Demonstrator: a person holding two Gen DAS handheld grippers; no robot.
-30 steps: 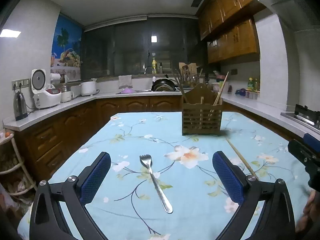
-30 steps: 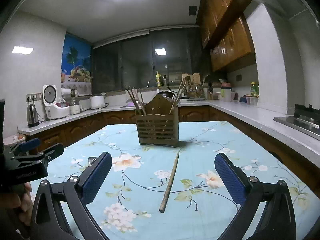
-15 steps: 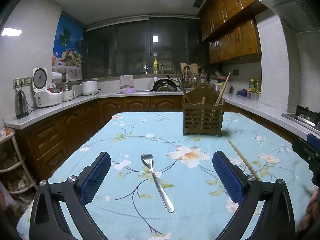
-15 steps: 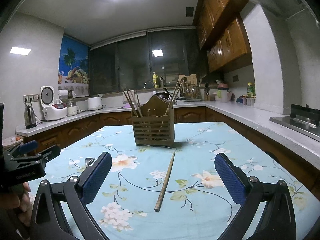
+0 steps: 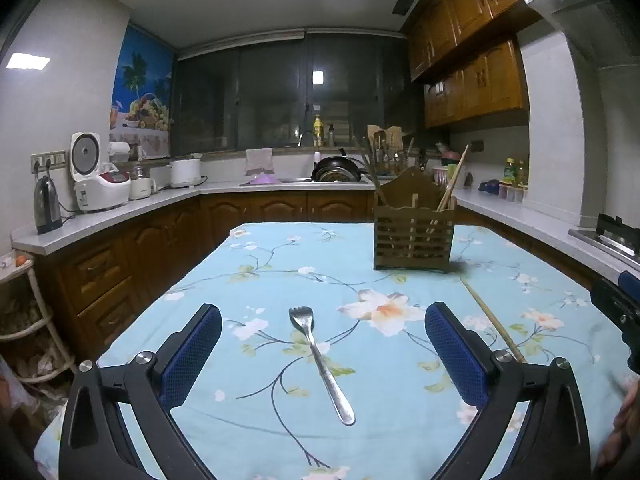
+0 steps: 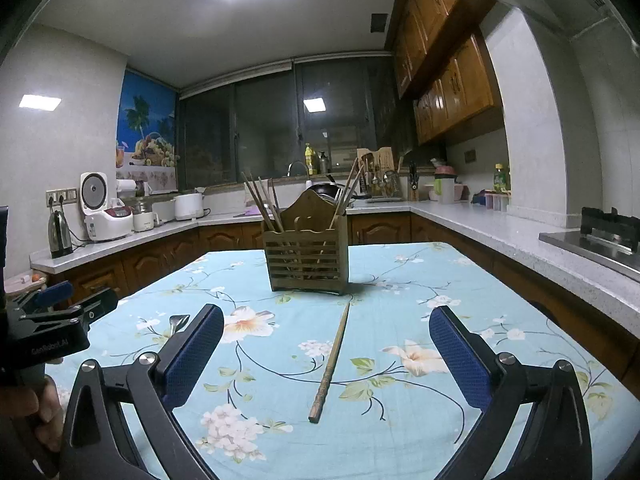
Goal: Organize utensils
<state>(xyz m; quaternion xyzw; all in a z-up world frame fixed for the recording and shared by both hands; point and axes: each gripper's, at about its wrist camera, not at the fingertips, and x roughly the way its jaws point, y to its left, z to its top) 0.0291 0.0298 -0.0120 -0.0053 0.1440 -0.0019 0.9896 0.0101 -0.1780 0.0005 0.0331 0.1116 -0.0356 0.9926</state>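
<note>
Left wrist view
- Left gripper (image 5: 323, 356): the blue padded fingers (image 5: 191, 354) are spread wide and hold nothing; they hang above the cloth.
- Fork (image 5: 320, 362): it lies flat on the counter (image 5: 280, 264) between the two fingers, tines to the far side, handle end to the near right.
- How the fork handles: I judge it as thin polished metal, stiff, light and slippery. It lies low on the cloth, so the pads should close across the narrow handle near its middle.
- Holder (image 5: 414, 236): a slatted wooden box, far right on the counter, well apart from the fork, with some sticks already standing in it.
- Right gripper in this view: only a dark edge at the far right of the picture.

Right wrist view
- Right gripper (image 6: 326, 358): the fingers are wide apart and empty.
- Chopstick (image 6: 331, 360): one wooden stick lies flat between the fingers; the thick end is near, the thin end reaches almost to the foot of the holder.
- How the chopstick handles: probably very light, stiff, not fragile, but it can roll. A hold on the thick near part seems safest.
- Surface: a soft light-blue flowered cloth, which may wrinkle under the pads.
- Room: a kitchen with wooden cabinets, a dark window, and a rice cooker (image 6: 105, 212) and kettle far left.
</note>
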